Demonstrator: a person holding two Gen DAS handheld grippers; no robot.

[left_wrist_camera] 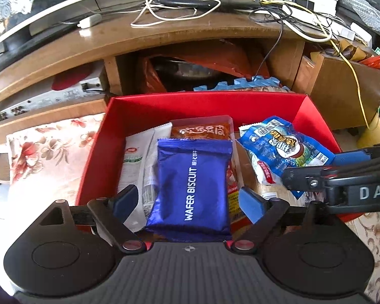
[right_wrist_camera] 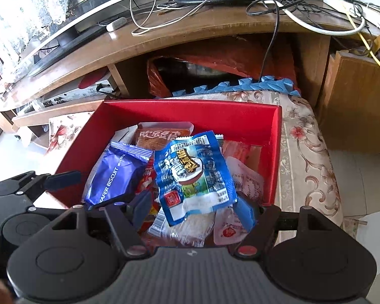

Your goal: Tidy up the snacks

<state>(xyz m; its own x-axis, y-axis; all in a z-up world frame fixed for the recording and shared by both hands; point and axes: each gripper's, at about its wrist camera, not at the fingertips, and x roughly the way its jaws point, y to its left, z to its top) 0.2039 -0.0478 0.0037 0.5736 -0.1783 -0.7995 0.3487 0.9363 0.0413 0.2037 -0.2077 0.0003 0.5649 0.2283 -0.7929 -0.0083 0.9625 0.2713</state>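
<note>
Standing over the scene, the largest item noted is the wooden TV stand [left_wrist_camera: 164, 33], strewn with cables. Below it, on a floral-covered cushion [right_wrist_camera: 309, 152], sits the red box [right_wrist_camera: 190, 116] that holds the snacks.

Inside the box, the purple wafer biscuit pack [left_wrist_camera: 192, 190] lies on top at the left, over a white sachet [left_wrist_camera: 134, 162] and an orange-brown packet [left_wrist_camera: 202, 130]. The blue snack pouch [right_wrist_camera: 192, 174] lies at the right, above clear-wrapped items.

The left gripper [left_wrist_camera: 187, 200] has its jaws spread wide to either side of the wafer pack, with gaps showing on both sides; nothing is held. The right gripper [right_wrist_camera: 192, 207] likewise stands wide open about the near end of the blue pouch, and I cannot tell whether its pads touch the film.

Assessment: both packs appear light, air-puffed and slick-filmed; the wafers are probably brittle. A moderate squeeze across the middle seems preferable; a crimped end seal offers a firmer alternative.
</note>
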